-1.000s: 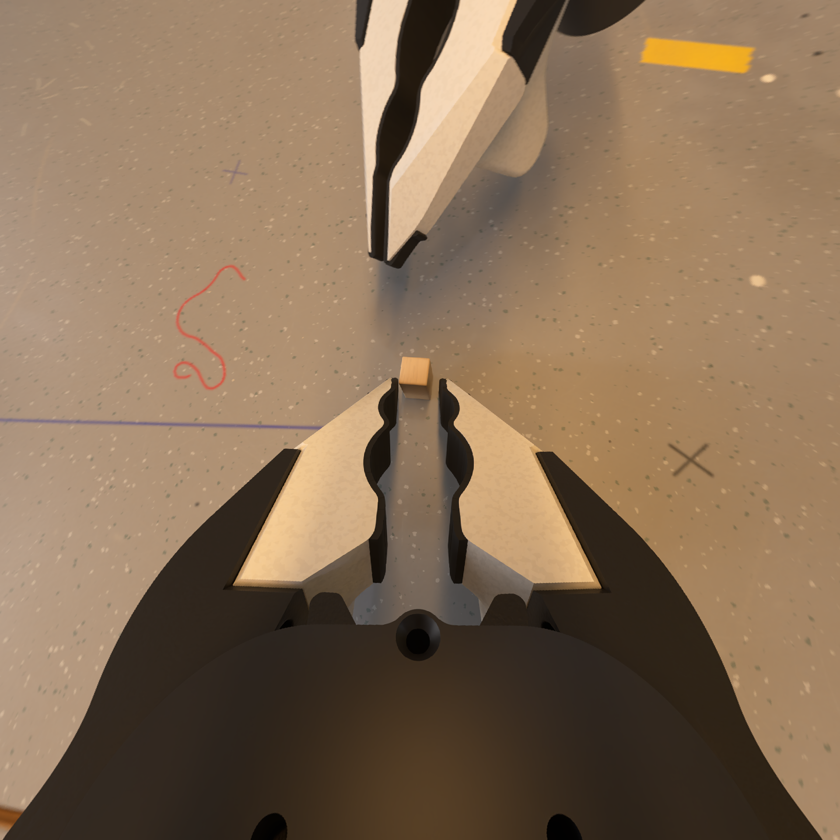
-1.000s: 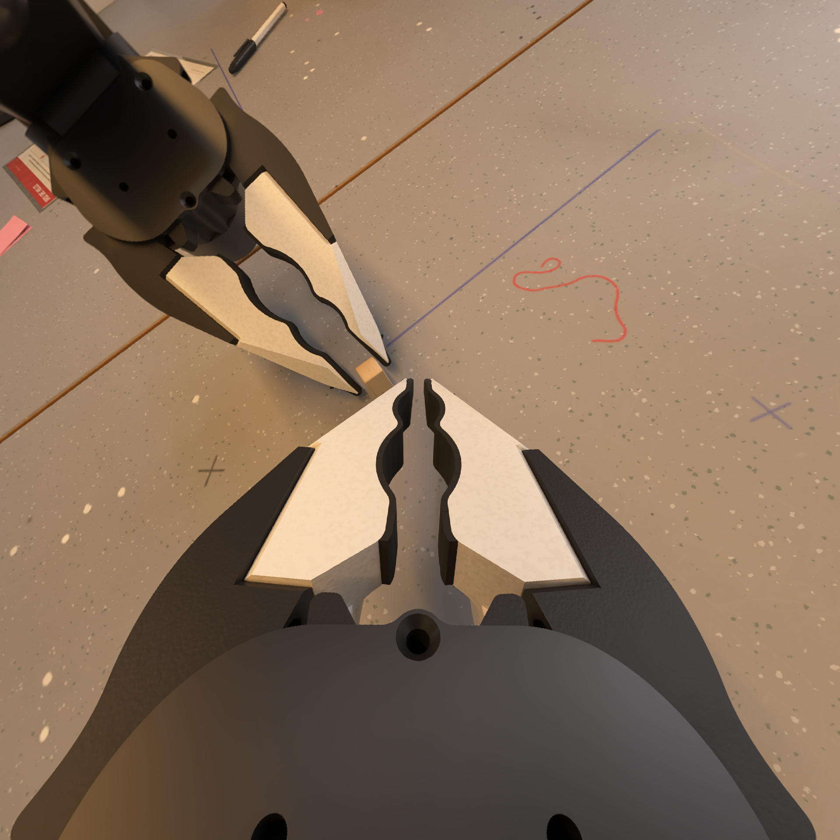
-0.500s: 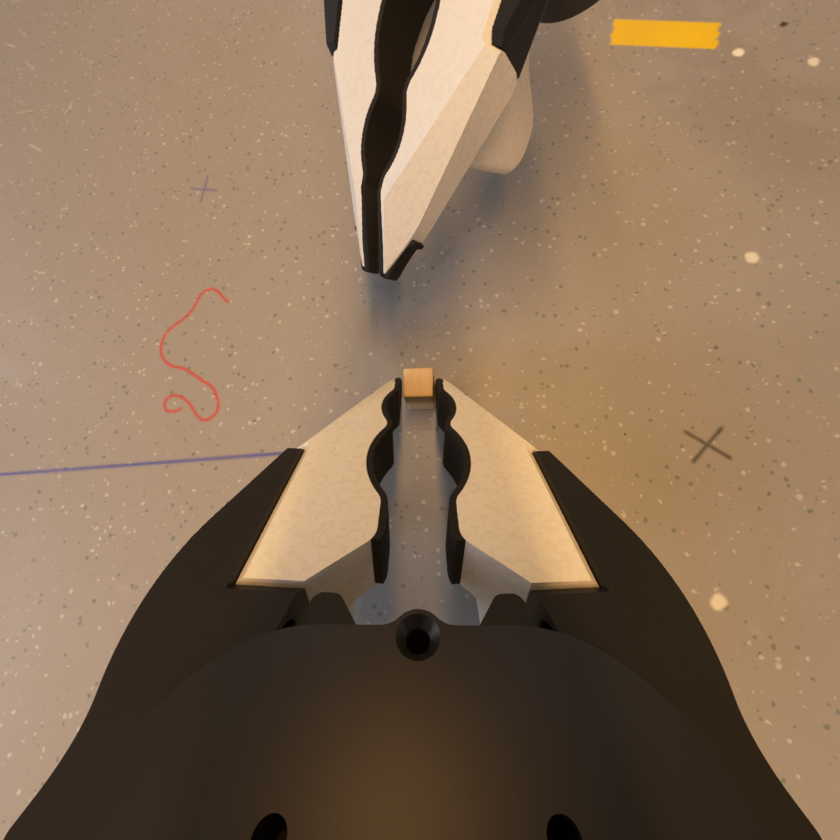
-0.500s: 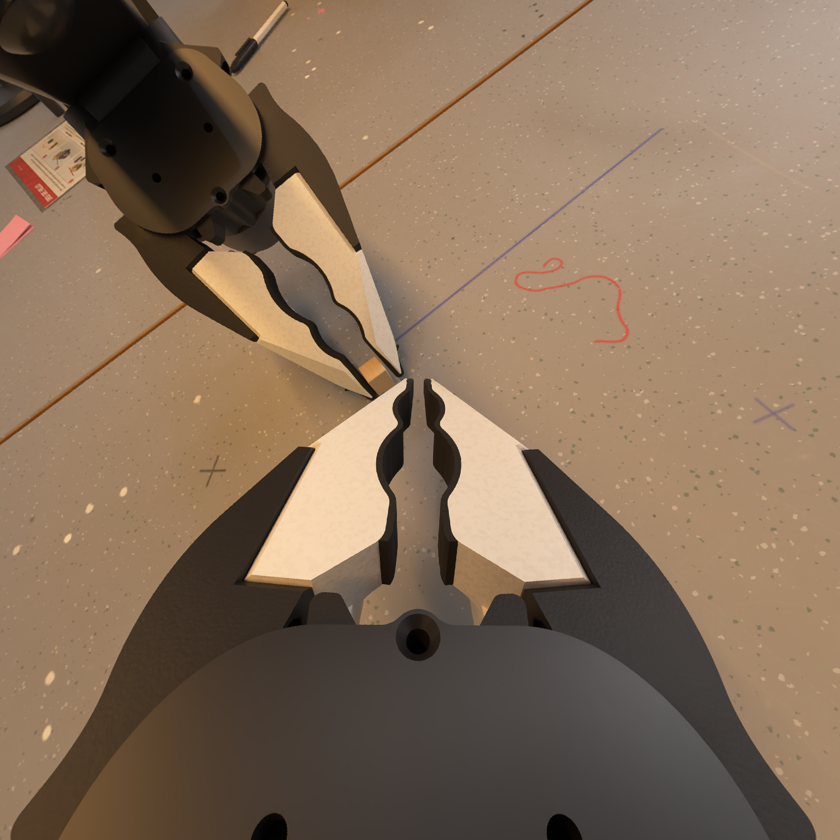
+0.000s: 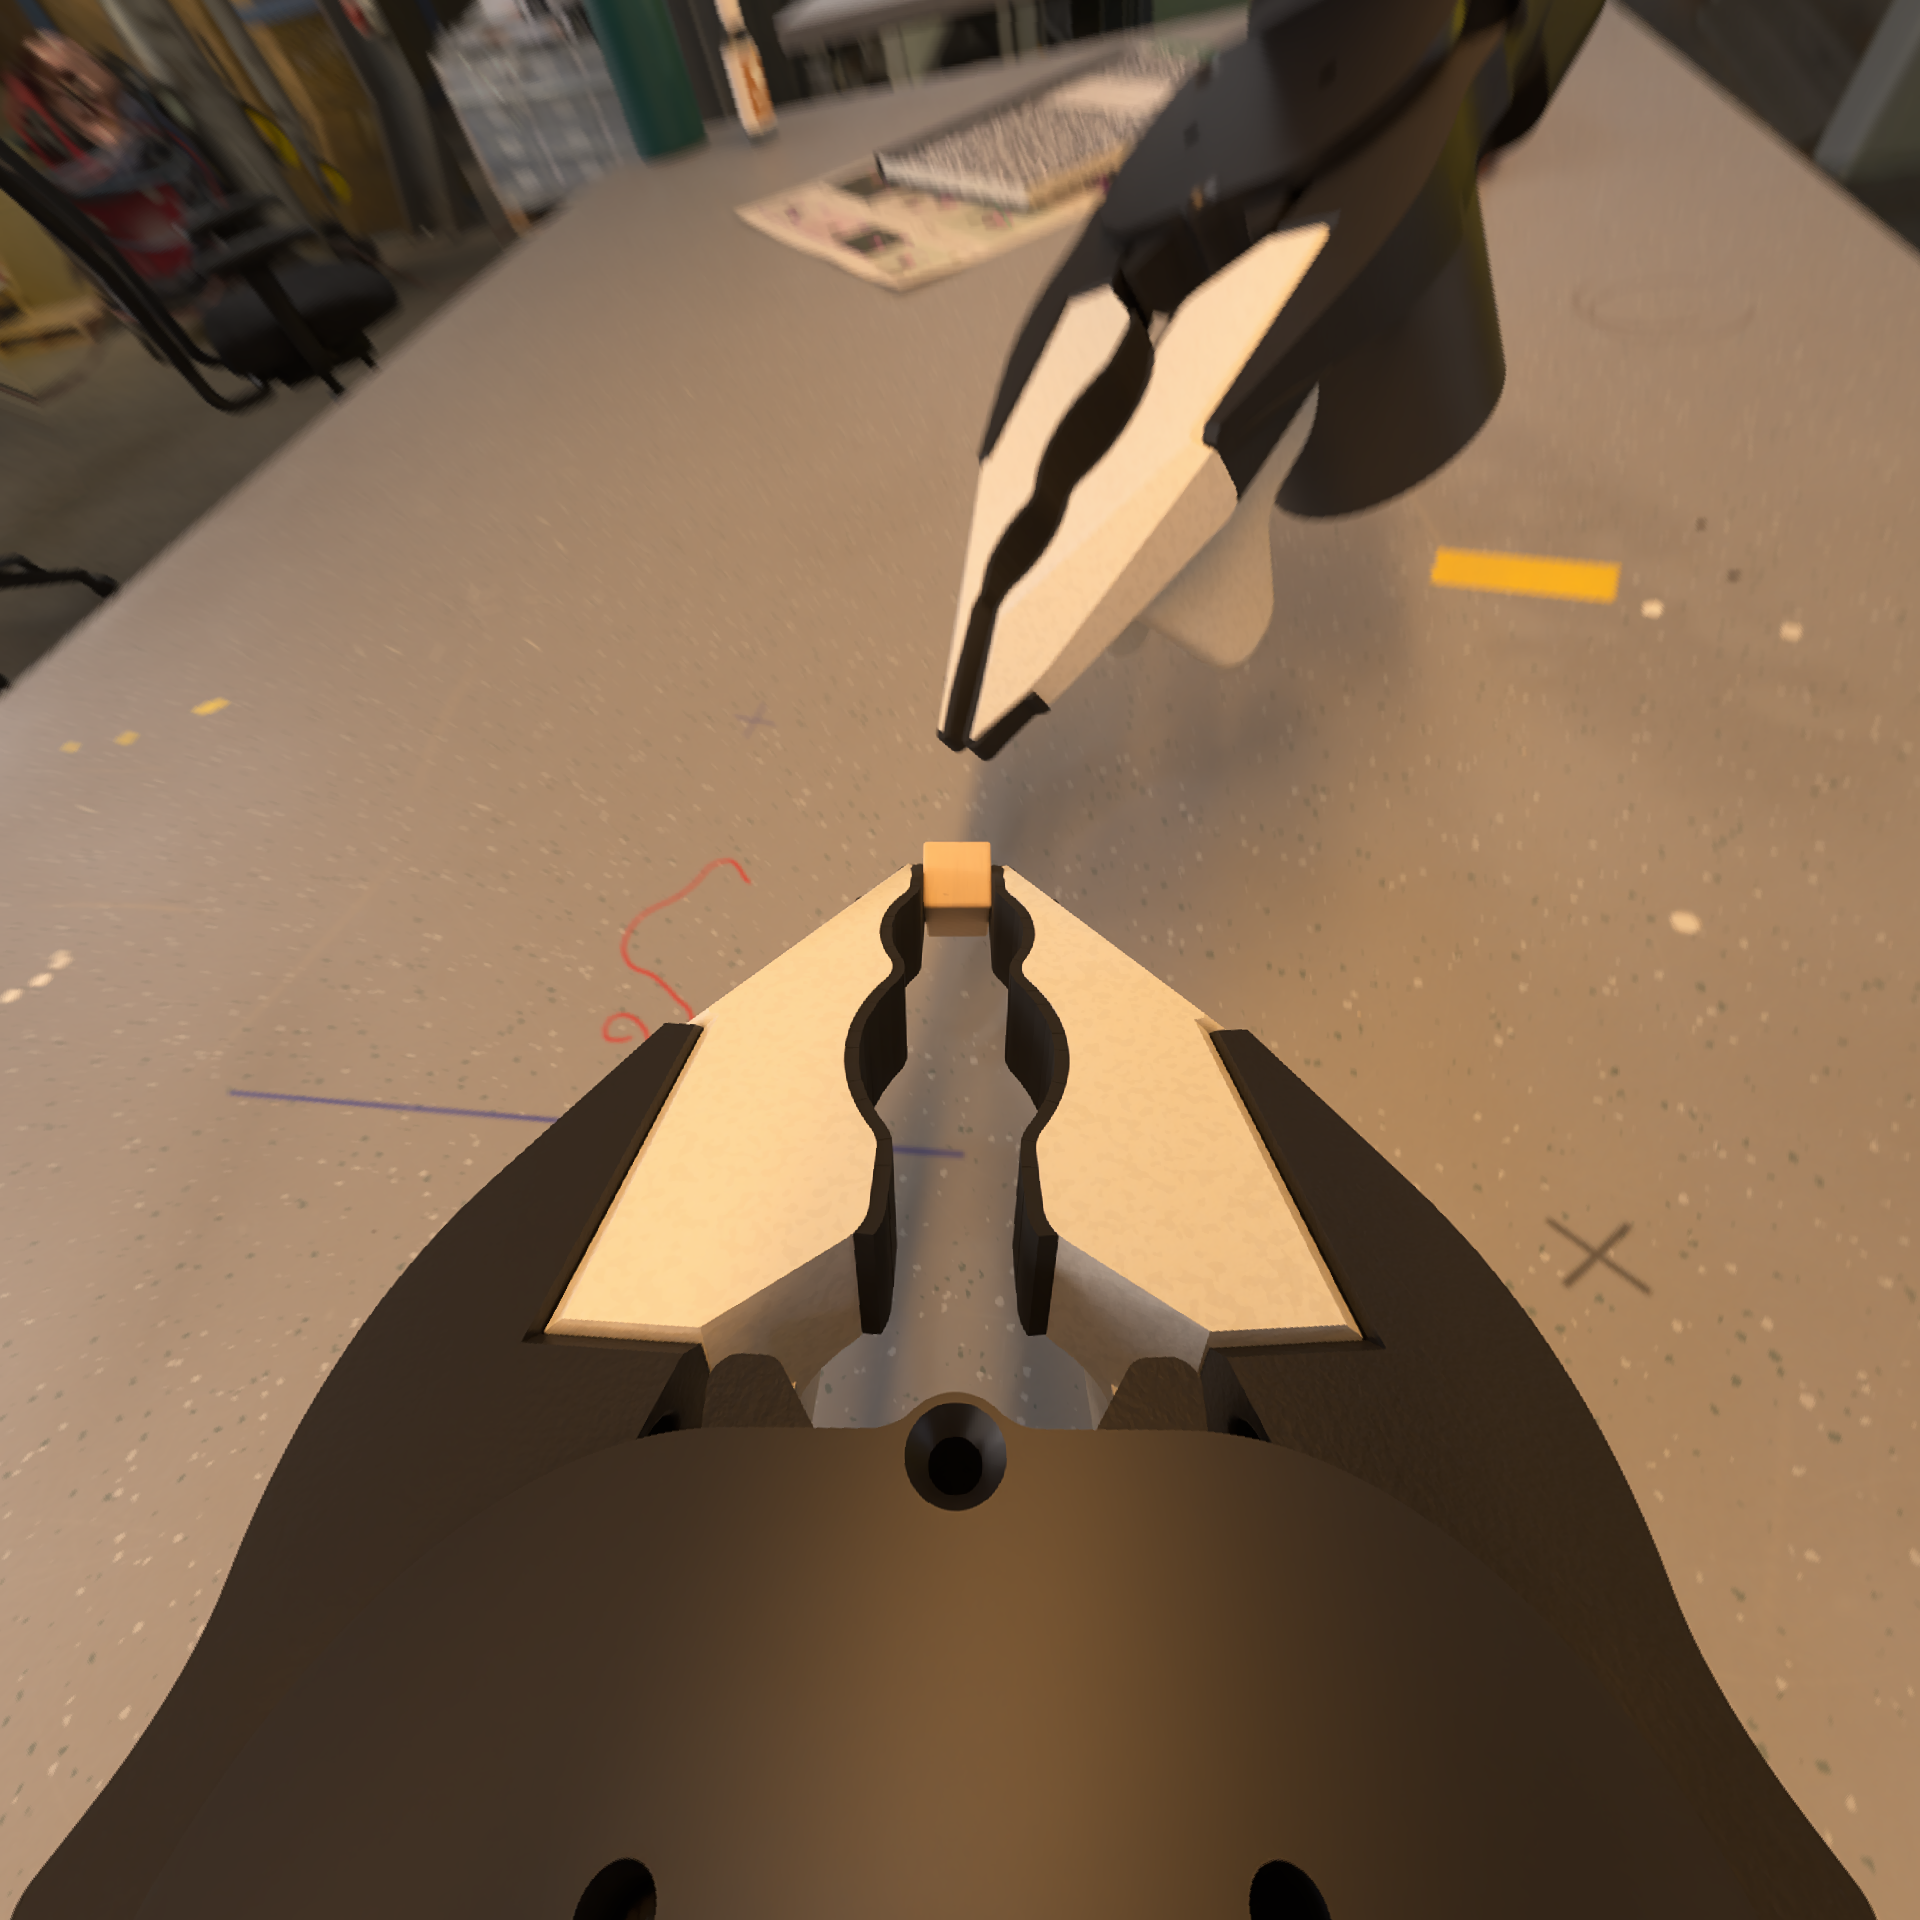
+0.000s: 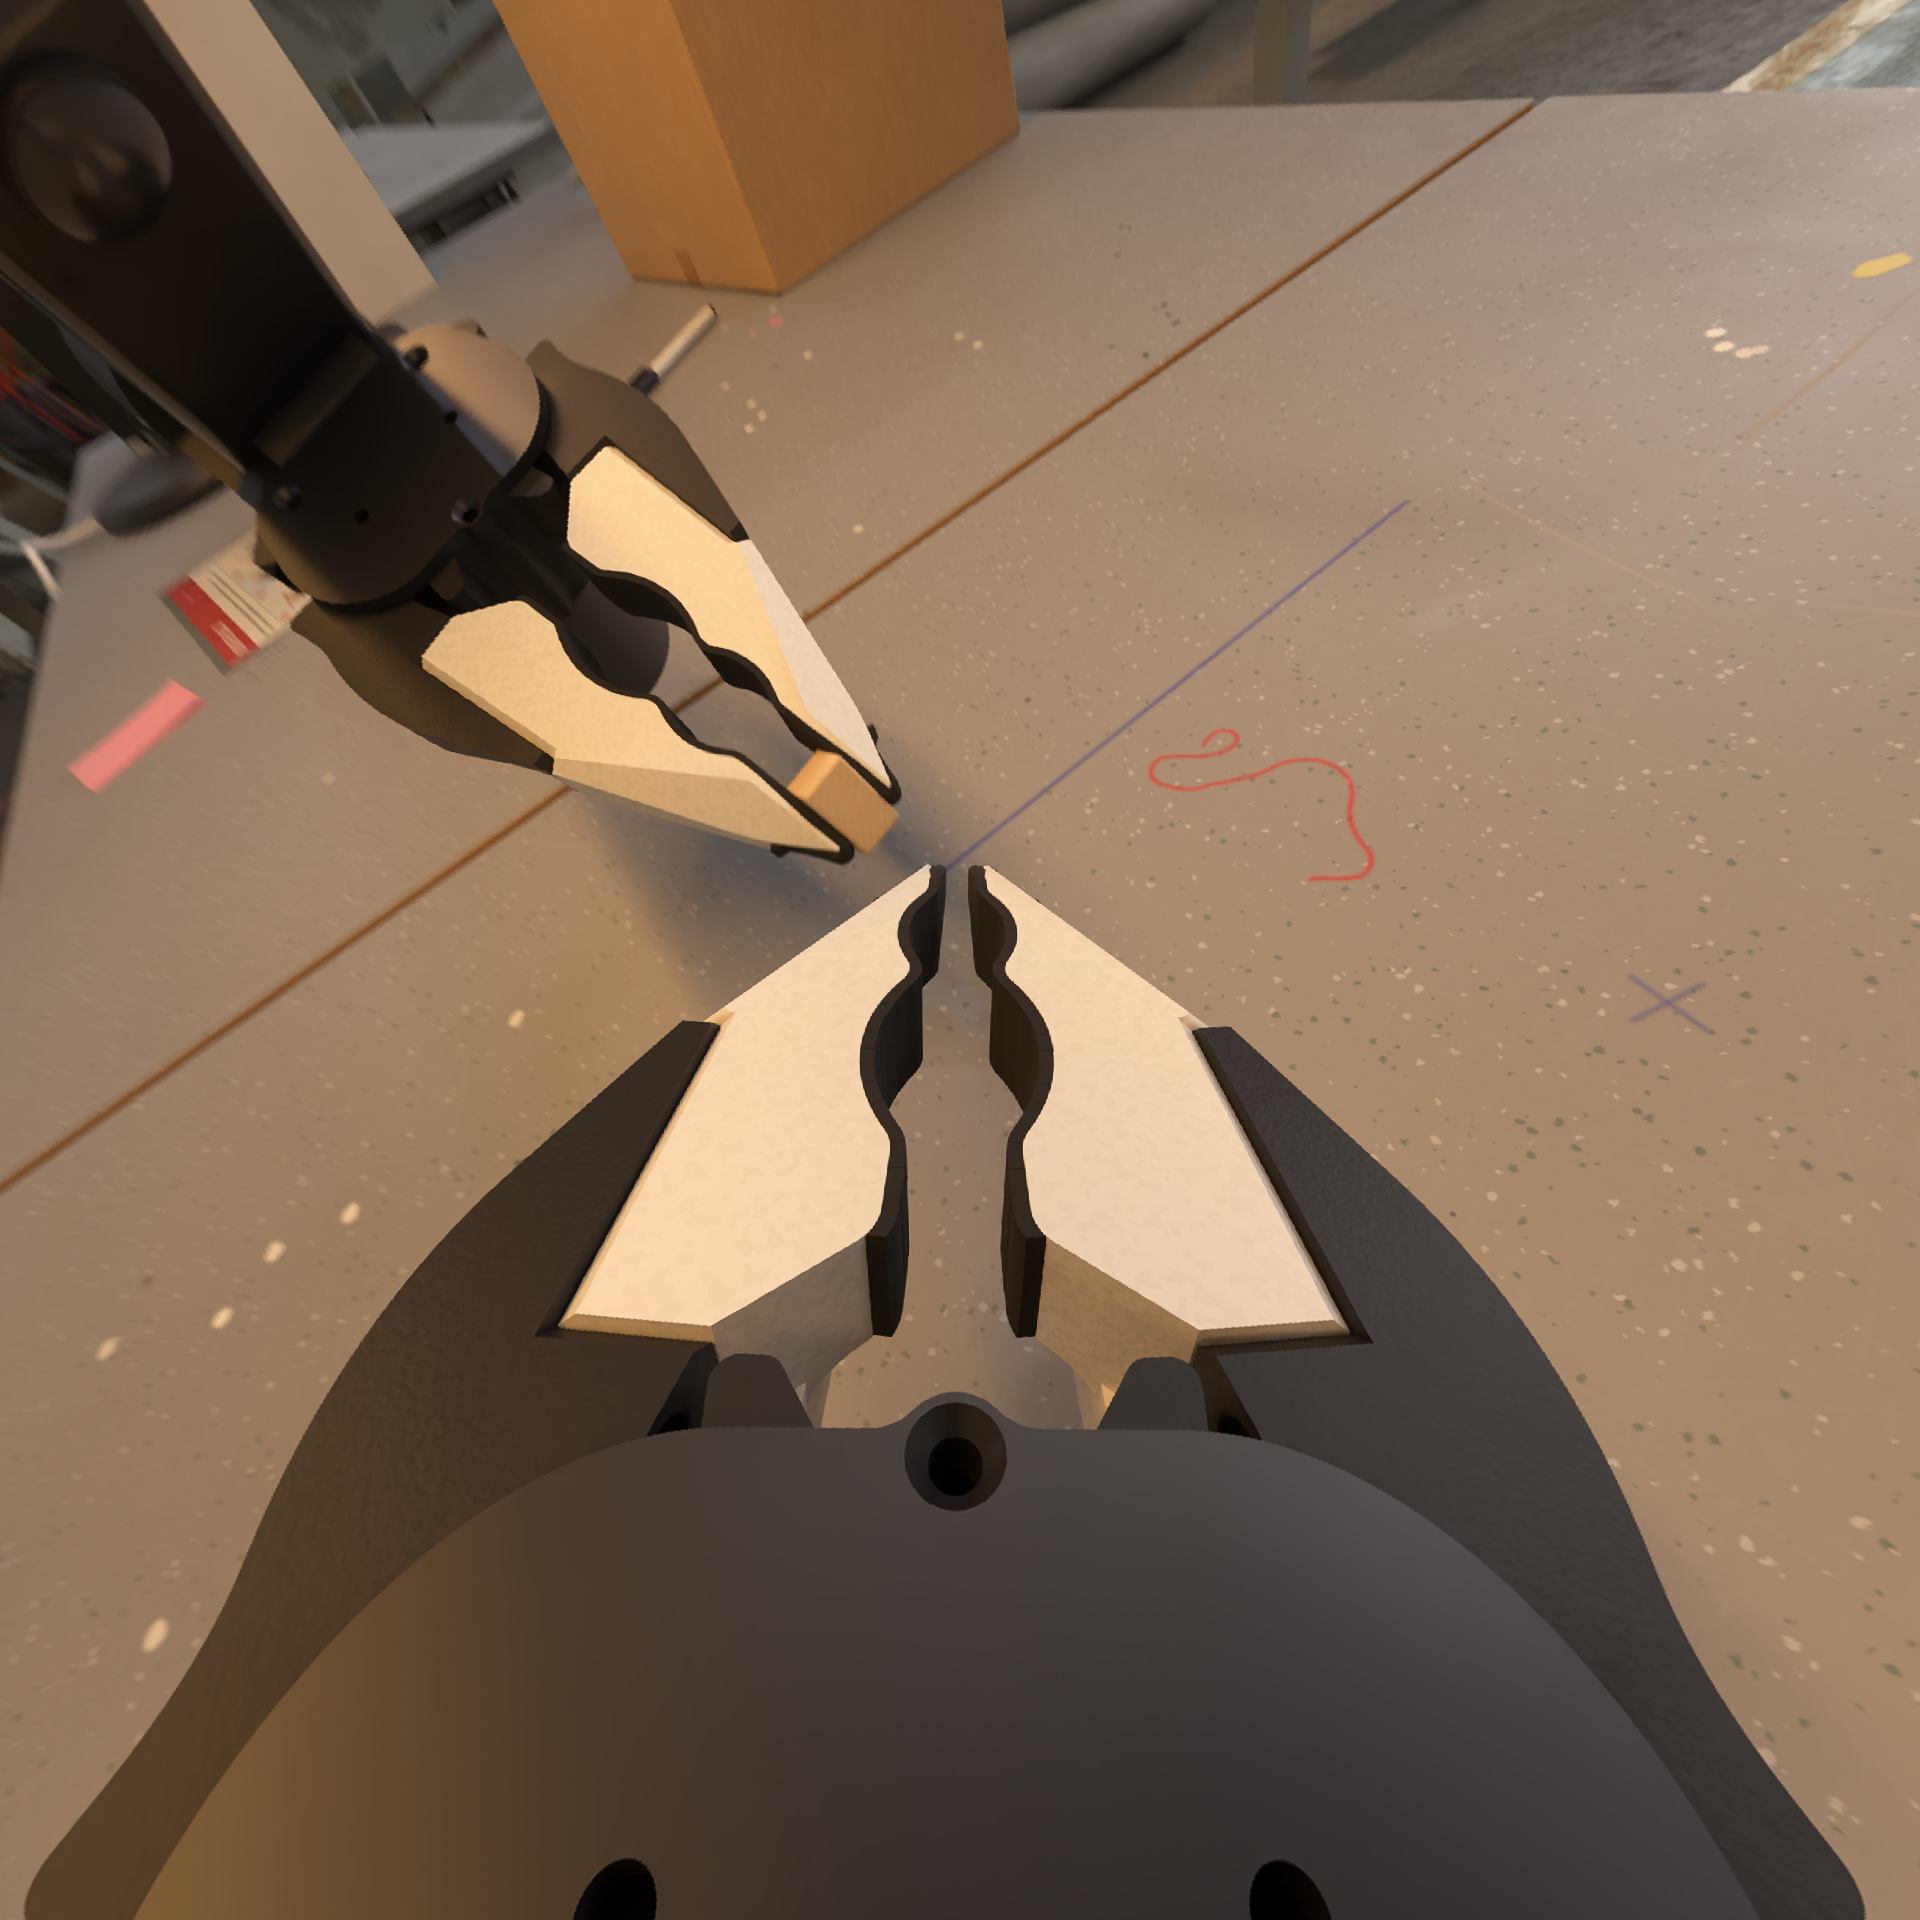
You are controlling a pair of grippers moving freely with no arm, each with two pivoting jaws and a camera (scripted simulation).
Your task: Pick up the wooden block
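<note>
The small wooden block (image 5: 956,886) is pinched between the tips of my left gripper (image 5: 958,902), which is shut on it and holds it above the speckled table. In the right wrist view the same block (image 6: 840,798) shows between the left gripper's fingertips, clear of the table top. My right gripper (image 6: 956,883) is shut and empty, its tips just right of and below the block. In the left wrist view the right gripper (image 5: 971,740) hangs tips down, a little beyond the block.
A red scribble (image 6: 1288,795), a blue line (image 6: 1195,675) and pen crosses (image 5: 1595,1255) mark the table. A cardboard box (image 6: 769,125) and a marker pen (image 6: 681,343) lie at the back. Papers and a spiral notebook (image 5: 1029,145) lie at the far end, with yellow tape (image 5: 1524,574) nearby.
My left gripper has closed on the block and lifted it off the table, tilting up so that the far end of the table shows. The right gripper has also risen, still shut.
</note>
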